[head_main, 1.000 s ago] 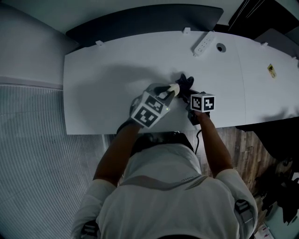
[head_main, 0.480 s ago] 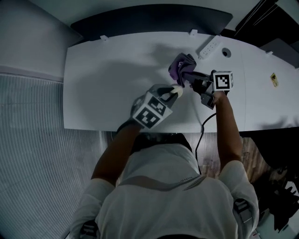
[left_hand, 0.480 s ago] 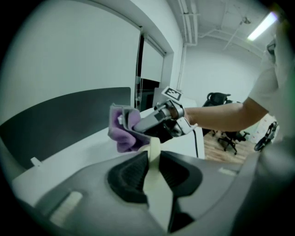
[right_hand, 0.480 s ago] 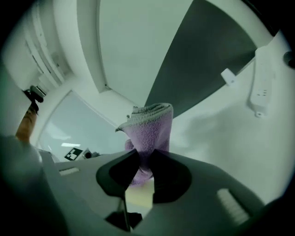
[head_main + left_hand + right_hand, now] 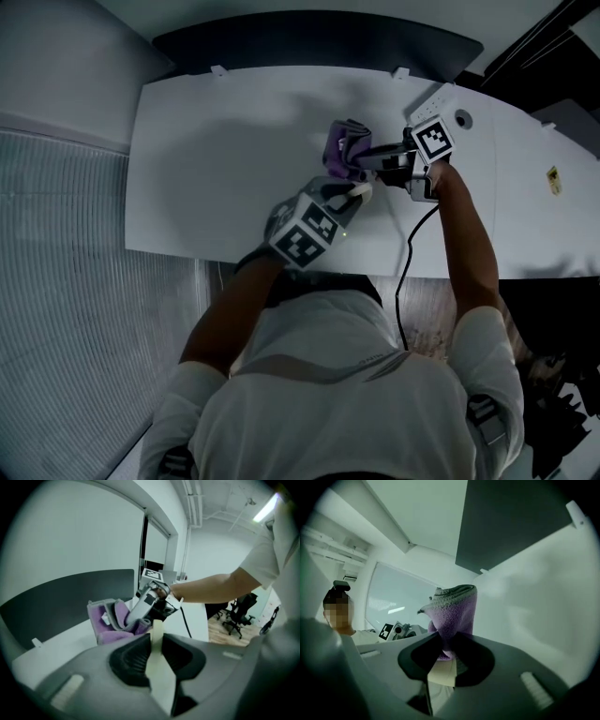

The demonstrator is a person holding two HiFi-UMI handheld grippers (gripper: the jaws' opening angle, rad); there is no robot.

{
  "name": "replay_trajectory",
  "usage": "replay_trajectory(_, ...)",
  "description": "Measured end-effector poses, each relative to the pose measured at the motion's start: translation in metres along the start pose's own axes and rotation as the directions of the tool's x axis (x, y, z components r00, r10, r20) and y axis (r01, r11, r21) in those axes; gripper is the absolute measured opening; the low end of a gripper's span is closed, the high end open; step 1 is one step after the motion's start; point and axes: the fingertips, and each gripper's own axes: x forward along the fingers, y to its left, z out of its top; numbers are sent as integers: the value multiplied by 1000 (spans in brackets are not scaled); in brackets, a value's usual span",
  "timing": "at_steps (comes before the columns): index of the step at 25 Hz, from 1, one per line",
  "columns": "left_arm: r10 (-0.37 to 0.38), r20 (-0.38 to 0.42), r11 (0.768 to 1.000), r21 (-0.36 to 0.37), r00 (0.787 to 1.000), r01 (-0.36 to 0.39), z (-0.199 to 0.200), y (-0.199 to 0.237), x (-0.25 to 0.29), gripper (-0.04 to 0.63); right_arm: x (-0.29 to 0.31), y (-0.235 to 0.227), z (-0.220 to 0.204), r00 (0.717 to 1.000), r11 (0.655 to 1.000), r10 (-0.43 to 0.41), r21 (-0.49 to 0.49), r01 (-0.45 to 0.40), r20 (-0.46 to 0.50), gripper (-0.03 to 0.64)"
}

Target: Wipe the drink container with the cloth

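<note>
Head view: right tongs (image 5: 360, 159) clamp cloth (image 5: 339, 141), left tongs (image 5: 156, 637) container (image 5: 160, 670).

Left hand-held gripper (image 5: 156, 638) mostly hides the container (image 5: 159, 677).

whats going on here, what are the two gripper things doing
A person works over a white table with a handheld gripper in each hand. The left gripper is shut on a pale, narrow container. The right gripper pinches a purple cloth and holds it up off the table, right beside the container, as if ready to wipe it. Whether cloth and container touch isn't clear.
</note>
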Motion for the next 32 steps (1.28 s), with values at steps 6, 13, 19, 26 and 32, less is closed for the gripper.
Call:
replay_trajectory(6, 6, 1, 1000, -5, 1000, -6, -1, 3, 0, 80, 11, -19, -9, 991, 1000, 2, 10, 0, -135, 78)
replay_trajectory(13, 9, 16, 1000, -22, 1000, -8, -2, 3, 0, 81, 21, -78, -34, 924, 968, -226, 36, 249, -310, 77)
replay_trajectory(19, 7, 24, 1000, -20, 1000, -6, -1, 4, 0, 81, 17, -114, -49, 851, 909, -387, 7, 417, -354, 77)
replay_trajectory(26, -11, 30, 1000, 20, 1000, 11, -1, 3, -5, 79, -8, -125, -54, 811, 833, -550, -59, 550, -198, 78)
replay_trajectory(32, -53, 70, 998, 32, 996, 51, -1, 2, -10, 84, -55, -88, -62, 688, 701, -705, 20, 713, 169, 78)
